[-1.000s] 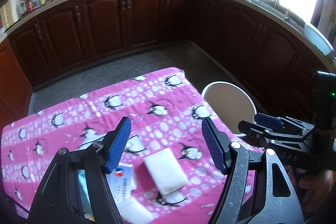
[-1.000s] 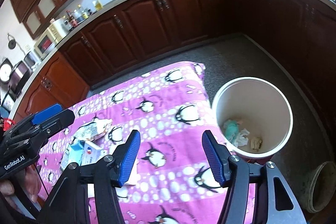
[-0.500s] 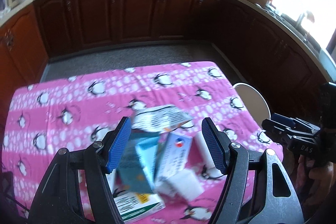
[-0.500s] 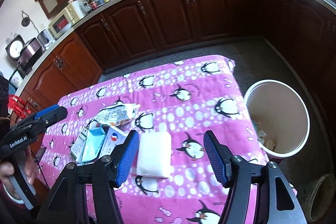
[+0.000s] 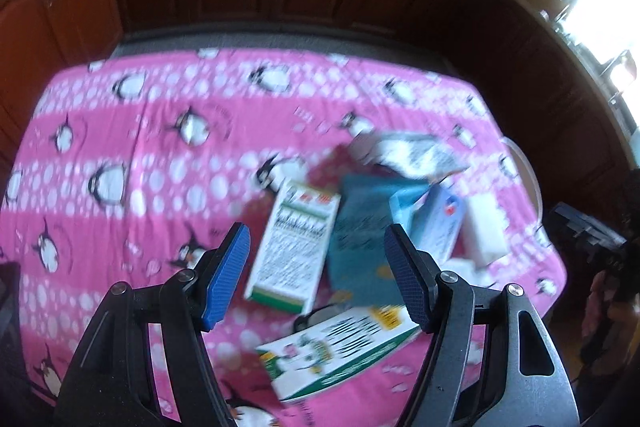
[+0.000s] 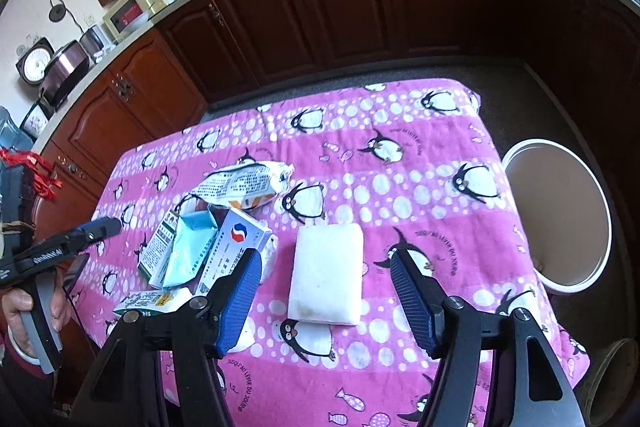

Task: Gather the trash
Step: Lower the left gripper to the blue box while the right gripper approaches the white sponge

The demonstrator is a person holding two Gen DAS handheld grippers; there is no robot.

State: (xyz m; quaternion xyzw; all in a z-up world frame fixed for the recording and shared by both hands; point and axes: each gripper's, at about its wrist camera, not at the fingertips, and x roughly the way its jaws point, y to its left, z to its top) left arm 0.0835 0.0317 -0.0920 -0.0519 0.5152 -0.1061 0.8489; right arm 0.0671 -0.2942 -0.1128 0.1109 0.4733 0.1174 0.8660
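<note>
A pile of trash lies on the pink penguin tablecloth point(image 6: 400, 187): a green and white box point(image 5: 294, 247), a teal box point(image 5: 360, 227), a blue and white box point(image 6: 236, 247), a crumpled white wrapper point(image 6: 244, 185), another green and white carton point(image 5: 340, 351). A white flat pad point(image 6: 326, 273) lies apart to their right. My left gripper point(image 5: 316, 275) is open and empty above the green and white box. My right gripper point(image 6: 326, 299) is open and empty above the white pad. The left gripper also shows in the right wrist view point(image 6: 92, 231).
A round white bin point(image 6: 556, 215) stands on the floor by the table's right edge. A second small tub point(image 6: 612, 379) sits on the floor at lower right. Dark wooden kitchen cabinets point(image 6: 340, 7) line the back and right.
Both grippers have swung left, away from the bin and toward the table. The left gripper now hovers over the box pile; the right gripper now hovers over the white pad. Both stay open.
</note>
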